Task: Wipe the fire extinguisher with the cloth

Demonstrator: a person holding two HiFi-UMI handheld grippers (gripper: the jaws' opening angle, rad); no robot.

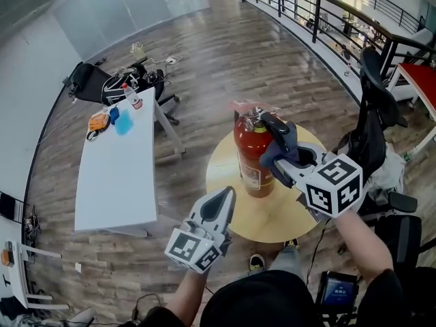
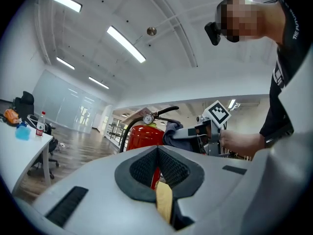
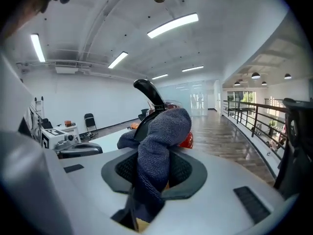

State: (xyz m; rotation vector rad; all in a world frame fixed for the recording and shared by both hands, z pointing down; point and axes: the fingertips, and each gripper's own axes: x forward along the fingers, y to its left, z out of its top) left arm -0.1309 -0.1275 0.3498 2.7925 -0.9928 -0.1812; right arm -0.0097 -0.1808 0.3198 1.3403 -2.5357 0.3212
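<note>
The right claw [image 1: 278, 140] grips the blue-grey cloth [image 1: 286, 143], pressed against the top of the red fire extinguisher [image 1: 253, 159]. The extinguisher stands upright on the round counter [image 1: 272, 218]. The left claw [image 1: 227, 195] is closed and empty, near its base.

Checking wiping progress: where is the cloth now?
Head view, right of centre: the cloth is clamped in the right gripper at the top of the fire extinguisher.

red fire extinguisher [image 1: 253, 159] | blue-grey cloth [image 1: 285, 142] | yellow table [image 1: 272, 218] | white desk [image 1: 116, 176]

Left gripper [image 1: 227, 195] closed, empty; right gripper [image 1: 279, 163] clamps cloth [image 3: 161, 131].
</note>
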